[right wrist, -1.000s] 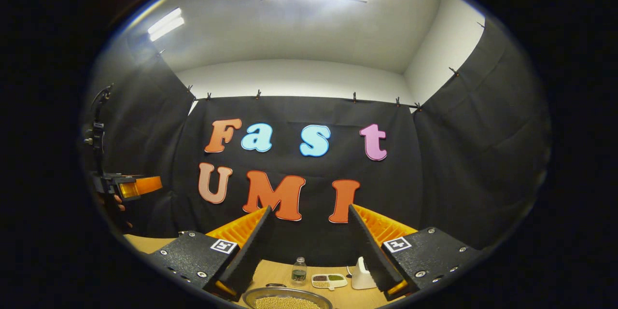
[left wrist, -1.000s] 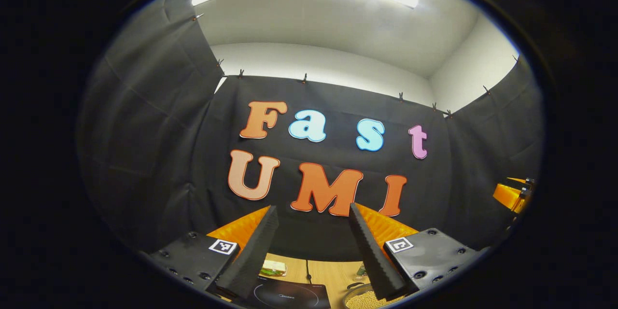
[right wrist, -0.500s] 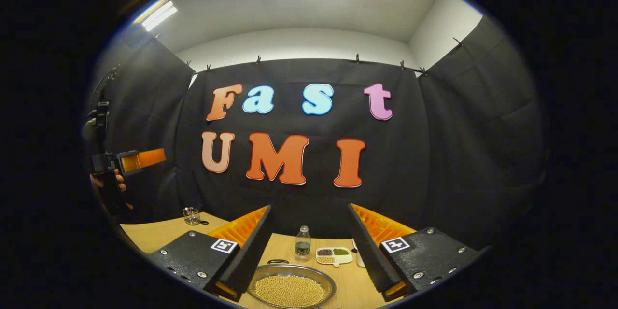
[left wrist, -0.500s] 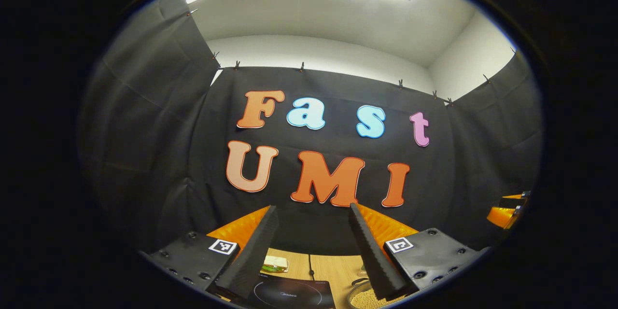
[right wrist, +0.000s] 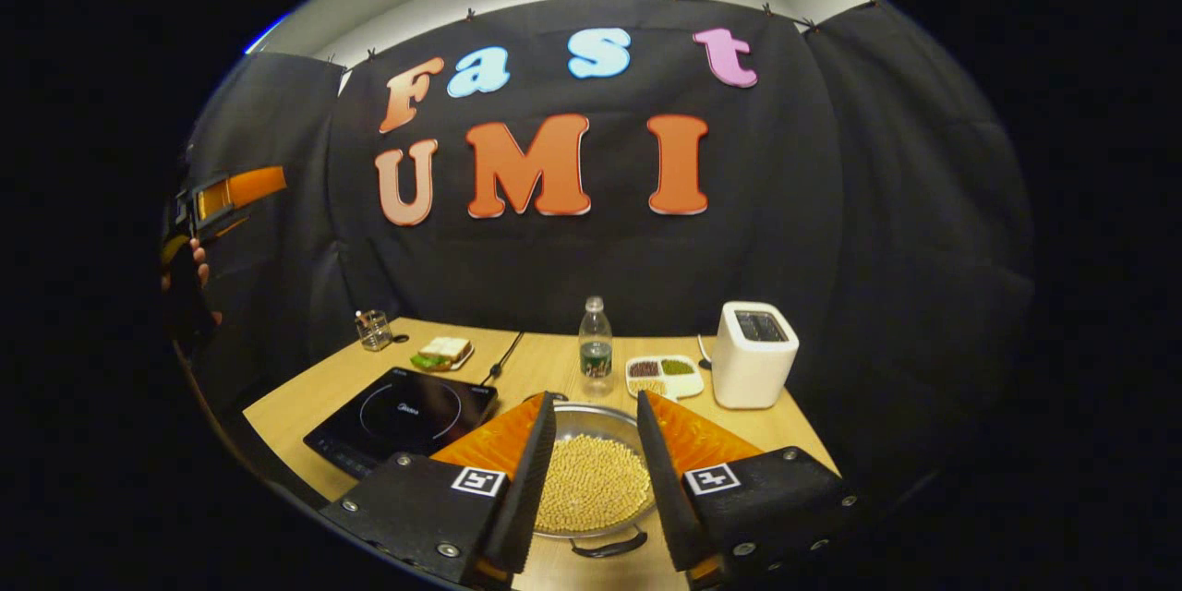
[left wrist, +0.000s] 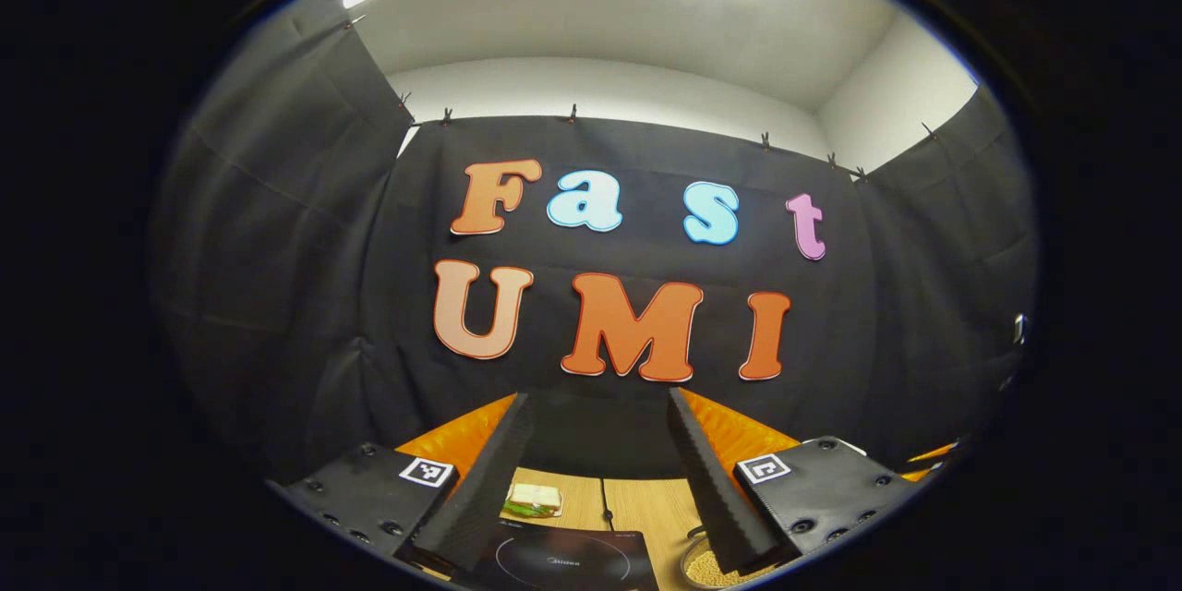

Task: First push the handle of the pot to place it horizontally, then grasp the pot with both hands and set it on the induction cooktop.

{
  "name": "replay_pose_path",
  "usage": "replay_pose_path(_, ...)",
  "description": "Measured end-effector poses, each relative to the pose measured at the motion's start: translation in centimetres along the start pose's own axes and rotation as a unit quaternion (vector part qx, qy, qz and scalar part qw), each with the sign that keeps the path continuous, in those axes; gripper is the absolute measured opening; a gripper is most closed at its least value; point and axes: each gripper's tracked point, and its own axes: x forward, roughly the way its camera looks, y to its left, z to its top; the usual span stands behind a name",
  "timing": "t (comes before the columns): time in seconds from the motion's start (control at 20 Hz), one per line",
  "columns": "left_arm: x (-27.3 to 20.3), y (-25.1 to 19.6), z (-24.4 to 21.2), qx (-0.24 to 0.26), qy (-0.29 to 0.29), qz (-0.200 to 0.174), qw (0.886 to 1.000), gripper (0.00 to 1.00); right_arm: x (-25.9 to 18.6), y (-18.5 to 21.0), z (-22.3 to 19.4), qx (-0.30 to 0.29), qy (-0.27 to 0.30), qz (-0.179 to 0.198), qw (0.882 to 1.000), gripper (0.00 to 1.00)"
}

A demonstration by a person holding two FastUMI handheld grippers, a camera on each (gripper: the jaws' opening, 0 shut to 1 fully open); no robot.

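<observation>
Pot of beans sits on table right of cooktop, handle near edge. Right gripper parted, empty, above pot. Left gripper parted, empty, aimed high. Advise: lower right, nudge handle sideways gently, avoid spilling beans

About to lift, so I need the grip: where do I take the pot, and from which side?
Pinch the pot by its rim at two opposite sides, left and right, coming down from above: it is wide, shallow and full of beans, so it should stay level. The loop handle at the near edge looks thin for a firm pinch.
</observation>
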Motion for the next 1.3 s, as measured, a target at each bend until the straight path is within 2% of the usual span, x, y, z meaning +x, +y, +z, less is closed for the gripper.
replay_pose_path(0.1, 0.1, 0.3, -0.3, 0.006, 0.009, 0.003, 1.000, 0.96, 0.6, -0.2, -2.8, 0.021, 0.051, 0.002, 0.998, 0.45)
replay_pose_path(0.15, 0.1, 0.4, -0.4, 0.010, 0.012, 0.005, 1.000, 0.96, 0.6, 0.2, -4.0, 0.035, 0.073, 0.012, 0.997, 0.34)
replay_pose_path(0.25, 0.1, 0.4, -0.7, 0.013, 0.016, 0.007, 1.000, 0.93, 0.6, 1.0, -6.3, 0.064, 0.117, 0.035, 0.991, 0.21)
replay_pose_path(0.3, 0.2, 0.4, -0.8, 0.013, 0.019, 0.008, 1.000, 0.99, 0.7, 1.2, -7.5, 0.073, 0.137, 0.038, 0.987, 0.19)
replay_pose_path(0.35, 0.2, 0.5, -1.0, 0.013, 0.021, 0.008, 1.000, 0.96, 0.8, 1.1, -8.7, 0.079, 0.159, 0.037, 0.983, 0.14)
replay_pose_path(0.45, 0.2, 0.4, -1.3, 0.011, 0.029, 0.006, 1.000, 0.96, 1.1, 1.3, -11.2, 0.103, 0.205, 0.041, 0.972, 0.06)
replay_pose_path(0.5, 0.2, 0.4, -1.4, 0.012, 0.031, 0.005, 0.999, 0.99, 0.8, 1.6, -12.2, 0.118, 0.226, 0.050, 0.966, 0.05)
replay_pose_path(0.55, 0.1, 0.5, -1.4, 0.015, 0.032, 0.007, 0.999, 0.96, 0.5, 2.1, -12.8, 0.128, 0.239, 0.062, 0.961, 0.01)
replay_pose_path(0.7, 0.1, 0.8, -1.5, 0.018, 0.035, 0.011, 0.999, 0.99, 0.2, 3.4, -14.9, 0.148, 0.282, 0.086, 0.944, 0.00)
replay_pose_path(0.75, -0.1, 1.0, -1.5, 0.017, 0.036, 0.013, 0.999, 0.96, 0.0, 3.7, -15.8, 0.154, 0.299, 0.090, 0.937, 0.00)
replay_pose_path(0.8, -0.1, 1.1, -1.6, 0.018, 0.038, 0.014, 0.999, 0.99, 0.0, 3.8, -16.6, 0.155, 0.313, 0.089, 0.933, 0.00)
replay_pose_path(0.9, -0.2, 1.4, -1.7, 0.020, 0.039, 0.016, 0.999, 0.96, 0.0, 4.5, -18.1, 0.160, 0.339, 0.091, 0.923, 0.00)
replay_pose_path(1.0, -0.6, 1.9, -1.7, 0.023, 0.040, 0.019, 0.999, 0.99, -0.2, 5.5, -19.1, 0.172, 0.359, 0.102, 0.912, 0.00)
replay_pose_path(1.1, -0.8, 2.5, -1.8, 0.025, 0.041, 0.025, 0.999, 0.96, -0.2, 6.1, -20.8, 0.168, 0.374, 0.100, 0.907, 0.00)
replay_pose_path(1.3, -0.9, 3.6, -2.5, 0.028, 0.046, 0.037, 0.998, 0.99, 0.5, 6.4, -22.9, 0.189, 0.398, 0.091, 0.893, 0.00)
